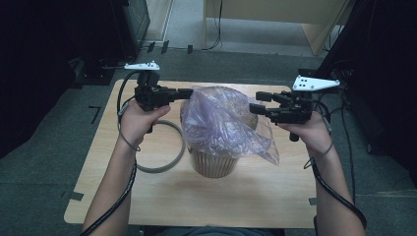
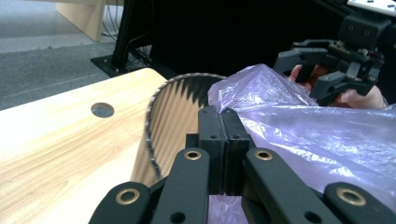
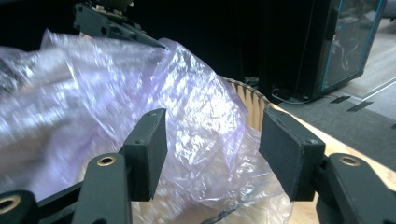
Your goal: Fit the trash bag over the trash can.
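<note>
Reaching in from the bottom edge of the high view, the person's left forearm angles up across the wooden table (image 1: 275,196) to the left hand (image 1: 137,123), which grips the left gripper (image 1: 189,93) level and pointed toward the middle of the table. Its jaws are pressed together on the upper edge of a purple plastic bag (image 1: 221,123); the left gripper view shows the two black pads closed flat against each other with the film running out from them on the right. A cable runs from that gripper back along the forearm, and a grey ring (image 1: 162,167) lies flat on the table just beside the basket, partly under the wrist. At the table's middle stands a ribbed tan basket (image 1: 214,164), upright, with the bag draped over its mouth and spilling down its right side; the bag covers most of the rim, so what lies inside cannot be made out. On the right, the right hand (image 1: 310,132) holds the right gripper (image 1: 255,101) level and facing the left one, its jaws spread and not pressing anything. In the right gripper view, the pads stand well apart with crumpled film behind them, though blur makes it hard to tell whether either pad brushes the bag. Both forearms are cut off at the lower edge.
</note>
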